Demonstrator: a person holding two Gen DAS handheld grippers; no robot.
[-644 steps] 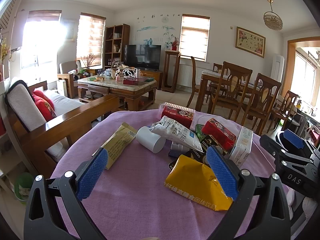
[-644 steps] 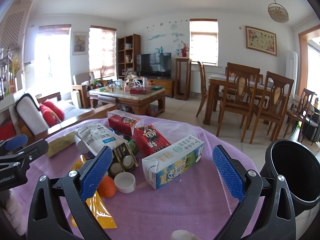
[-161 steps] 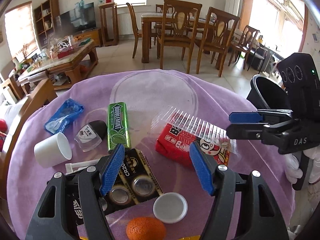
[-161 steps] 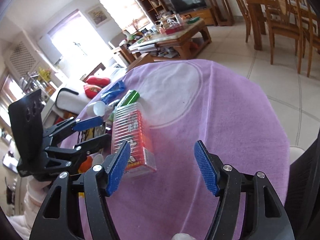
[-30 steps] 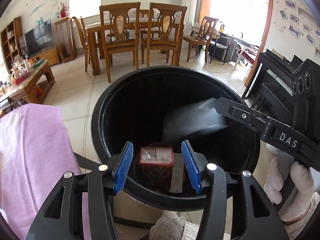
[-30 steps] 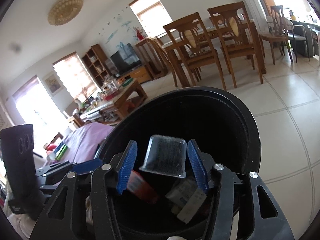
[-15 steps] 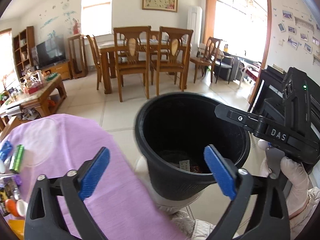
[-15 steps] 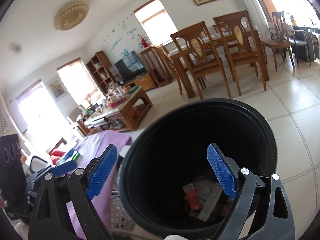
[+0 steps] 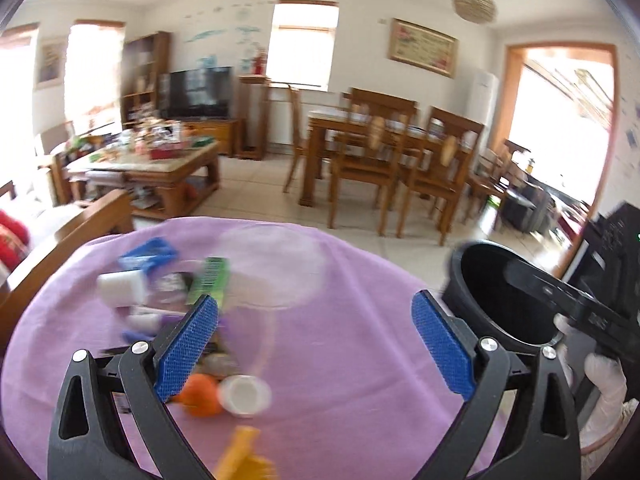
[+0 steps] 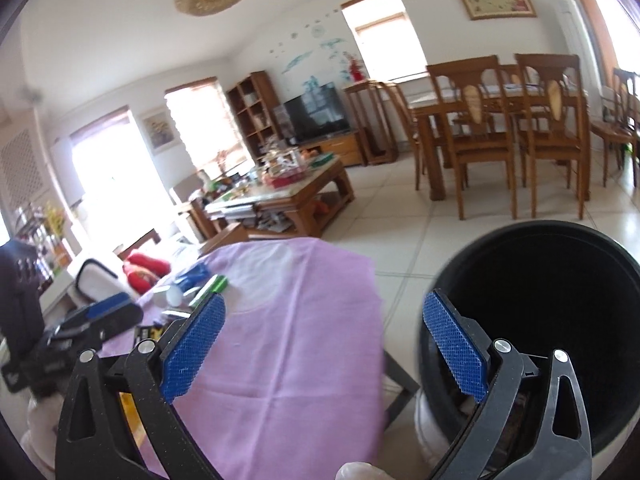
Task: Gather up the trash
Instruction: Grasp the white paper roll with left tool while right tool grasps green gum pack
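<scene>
Bench (image 9: 360, 320) round, covered by a lilac cloth with a paler round patch toward its far edge; tiled floor beyond; wooden dining table with chairs (image 9: 384, 148), low coffee table (image 9: 148, 164) piled with clutter, television (image 9: 196, 92) on a cabinet, bookshelf, framed picture (image 9: 423, 53), two ceiling lamps.

Left tool (image 9: 316, 344) released, pads wide apart, nothing between them; it hangs over the near half of the bench. Right tool (image 10: 325, 344) with jaws opening, nothing between them; it straddles the right edge of the bench and the bin (image 10: 560, 304); the gloved hand (image 9: 604, 388) carrying it shows in the left view.

Remaining trash lies at the left side of the bench, blurred: blue wrapper (image 9: 148, 256), white cup (image 9: 122, 289) on its side, green pack (image 9: 210, 282), orange fruit (image 9: 202, 394) touching a white lid (image 9: 245, 396), yellow packet (image 9: 244, 460) at the near edge. Black bin stands on the floor just beside the right edge; contents too dark to tell.

Writing: printing on the green pack is unreadable through blur; lettering on the right tool body also illegible.
</scene>
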